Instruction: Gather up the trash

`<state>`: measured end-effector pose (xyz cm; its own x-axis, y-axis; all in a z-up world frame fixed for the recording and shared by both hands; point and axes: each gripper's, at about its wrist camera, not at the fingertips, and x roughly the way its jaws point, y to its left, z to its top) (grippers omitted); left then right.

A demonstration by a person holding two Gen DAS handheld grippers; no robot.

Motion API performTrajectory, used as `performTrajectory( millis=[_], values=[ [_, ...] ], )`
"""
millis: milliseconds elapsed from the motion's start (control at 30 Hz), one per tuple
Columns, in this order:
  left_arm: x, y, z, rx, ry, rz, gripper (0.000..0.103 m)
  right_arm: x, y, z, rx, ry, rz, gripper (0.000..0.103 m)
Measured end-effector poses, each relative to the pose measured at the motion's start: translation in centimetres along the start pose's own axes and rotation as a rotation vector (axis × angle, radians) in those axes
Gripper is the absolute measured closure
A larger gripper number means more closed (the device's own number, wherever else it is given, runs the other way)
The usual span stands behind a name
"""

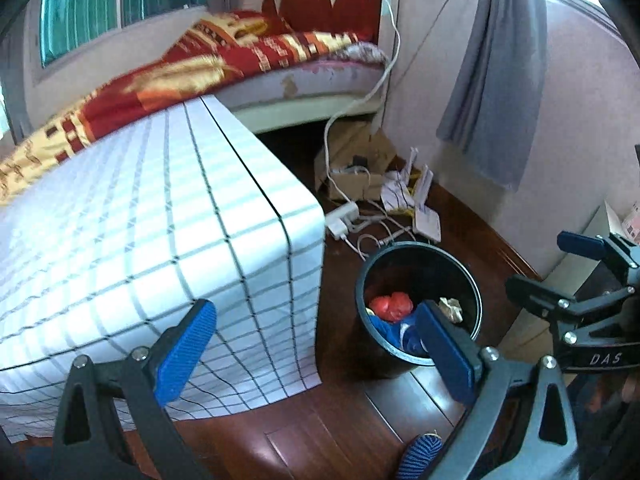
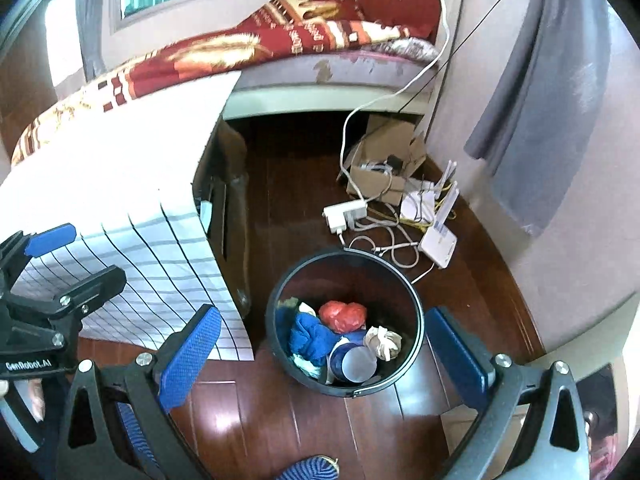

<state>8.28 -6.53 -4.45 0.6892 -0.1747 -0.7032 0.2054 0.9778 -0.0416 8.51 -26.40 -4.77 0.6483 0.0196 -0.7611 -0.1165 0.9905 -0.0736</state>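
A black round trash bin stands on the dark wood floor; it also shows in the left wrist view. Inside lie a red crumpled bag, blue cloth, a crumpled paper ball and a blue cup. My right gripper is open and empty above the bin. My left gripper is open and empty, over the corner of the checked tablecloth and the bin's left rim. The right gripper also shows at the right edge of the left wrist view.
A table under a white checked cloth stands left of the bin. Behind it is a bed with a red and gold blanket. A power strip, cables, a white router and a cardboard box lie on the floor by the wall.
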Motion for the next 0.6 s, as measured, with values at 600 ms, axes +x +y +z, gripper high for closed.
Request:
performTrajectory(
  millis=[600],
  values=[
    [-10.7,1.1,-0.7,-0.017,-0.139,0.065,0.003,-11.8,3.3,1.2,-0.016,-0.165,-0.029,0.000]
  ],
)
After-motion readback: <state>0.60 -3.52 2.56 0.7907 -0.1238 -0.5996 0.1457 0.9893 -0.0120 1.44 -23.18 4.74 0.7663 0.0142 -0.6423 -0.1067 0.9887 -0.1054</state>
